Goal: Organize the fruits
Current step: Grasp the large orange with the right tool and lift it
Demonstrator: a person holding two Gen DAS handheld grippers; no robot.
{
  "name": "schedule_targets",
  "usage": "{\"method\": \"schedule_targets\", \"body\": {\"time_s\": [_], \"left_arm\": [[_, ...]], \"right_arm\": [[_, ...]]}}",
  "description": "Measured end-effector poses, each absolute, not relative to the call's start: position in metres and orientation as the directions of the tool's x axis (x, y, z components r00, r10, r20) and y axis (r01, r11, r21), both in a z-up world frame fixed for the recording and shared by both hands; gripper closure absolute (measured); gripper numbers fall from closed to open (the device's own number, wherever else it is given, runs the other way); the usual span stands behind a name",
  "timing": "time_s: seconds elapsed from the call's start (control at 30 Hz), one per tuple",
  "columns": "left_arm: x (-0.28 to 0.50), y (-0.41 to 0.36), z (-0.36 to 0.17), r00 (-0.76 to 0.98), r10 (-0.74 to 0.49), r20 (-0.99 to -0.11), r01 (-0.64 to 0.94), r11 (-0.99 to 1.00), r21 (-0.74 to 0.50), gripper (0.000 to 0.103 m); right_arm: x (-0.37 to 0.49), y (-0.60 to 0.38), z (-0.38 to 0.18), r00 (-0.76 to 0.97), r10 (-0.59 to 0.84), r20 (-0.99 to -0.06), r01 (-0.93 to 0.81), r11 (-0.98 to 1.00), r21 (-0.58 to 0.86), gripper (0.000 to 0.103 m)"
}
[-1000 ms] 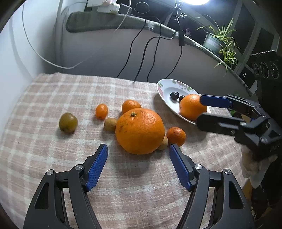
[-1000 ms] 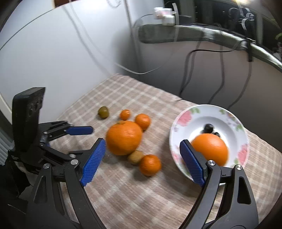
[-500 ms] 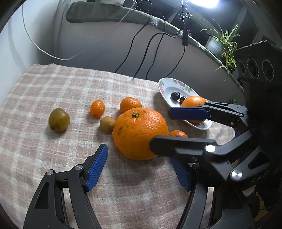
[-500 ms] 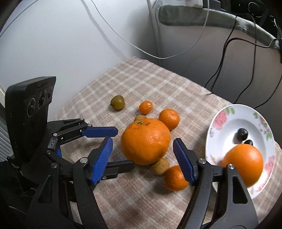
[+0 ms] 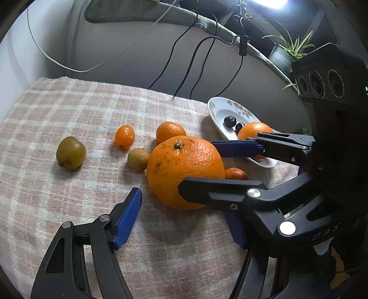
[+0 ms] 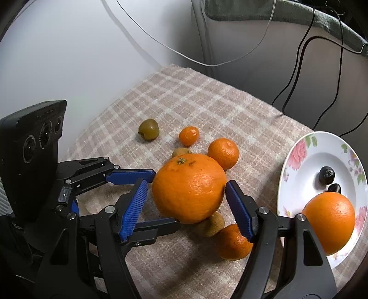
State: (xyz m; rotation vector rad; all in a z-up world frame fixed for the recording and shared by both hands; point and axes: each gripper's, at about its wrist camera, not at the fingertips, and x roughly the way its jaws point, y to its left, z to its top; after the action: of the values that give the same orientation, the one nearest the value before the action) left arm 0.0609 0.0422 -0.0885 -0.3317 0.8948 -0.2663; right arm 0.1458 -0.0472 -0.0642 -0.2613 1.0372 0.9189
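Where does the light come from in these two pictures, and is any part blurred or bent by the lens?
Left wrist view: a bright lamp glares at the top edge, and the big orange casts its shadow toward the camera. Right wrist view: lighting is even and the plate is sharp. Both views bend straight lines near the edges.

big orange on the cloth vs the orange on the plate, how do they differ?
The big orange sits on the checked cloth between the right gripper pads; the plate orange lies on the floral plate, ungripped. The big orange looks larger and shows its stem. Both round, orange.
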Motion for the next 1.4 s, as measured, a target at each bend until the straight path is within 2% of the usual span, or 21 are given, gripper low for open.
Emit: {"method": "schedule_targets", "body": {"time_s": [0.13, 0.27, 0.8, 1.4], "left_arm": [[0.063, 0.043, -0.091, 0.593, -0.373, -0.714, 0.091, 0.912, -0.401, 0.035], [0.065, 0.040, -0.090, 0.589, -0.385, -0.710, 0.108, 0.909, -0.403, 0.042], [0.064, 0.035, -0.075, 0.608, -0.369, -0.703, 0.121, 0.918, -0.377, 0.043], [0.094, -0.005, -0.044, 0.631, -0.406, -0.660, 0.223, 0.911, -0.347, 0.043]], "right_arm": [[0.149, -0.046, -0.068, 0.179, 0.522, -0.834, -0.754, 0.617, 0.225, 0.030], [0.152, -0.047, -0.070, 0.163, 0.530, -0.832, -0.746, 0.618, 0.248, 0.030], [0.150, -0.055, -0.059, 0.183, 0.550, -0.815, -0.721, 0.638, 0.269, 0.033], [0.171, -0.106, -0.022, 0.290, 0.561, -0.775, -0.672, 0.696, 0.252, 0.033]]}}
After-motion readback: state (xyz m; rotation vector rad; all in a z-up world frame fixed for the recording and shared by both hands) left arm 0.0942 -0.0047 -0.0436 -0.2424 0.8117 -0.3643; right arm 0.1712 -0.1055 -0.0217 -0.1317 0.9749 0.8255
